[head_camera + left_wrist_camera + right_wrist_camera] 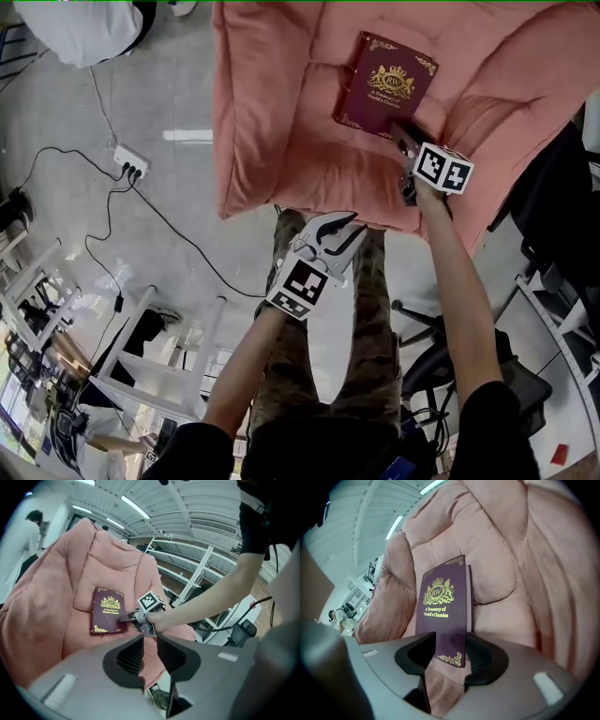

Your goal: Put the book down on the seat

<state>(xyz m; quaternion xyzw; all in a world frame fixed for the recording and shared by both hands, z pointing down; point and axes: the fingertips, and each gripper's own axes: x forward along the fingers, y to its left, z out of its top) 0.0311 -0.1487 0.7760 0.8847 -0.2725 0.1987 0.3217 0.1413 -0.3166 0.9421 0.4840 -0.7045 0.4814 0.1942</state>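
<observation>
On the pink seat [281, 112], filling the frame's top, the maroon book [384, 84] is being borne flat at upper right. Its lower corner is being straddled, unpinched, by the spread right claw [405, 142]; the left claw [354, 227] is being held narrowly parted, empty, mid-frame.

The head view looks steeply down; both gripper views face the seat [272, 122] at twelve o'clock, the right closer.

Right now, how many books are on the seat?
1. The book lies cover up on the seat, its lower end between the fingers of the right gripper. No other shows. Folds could hide others.
</observation>
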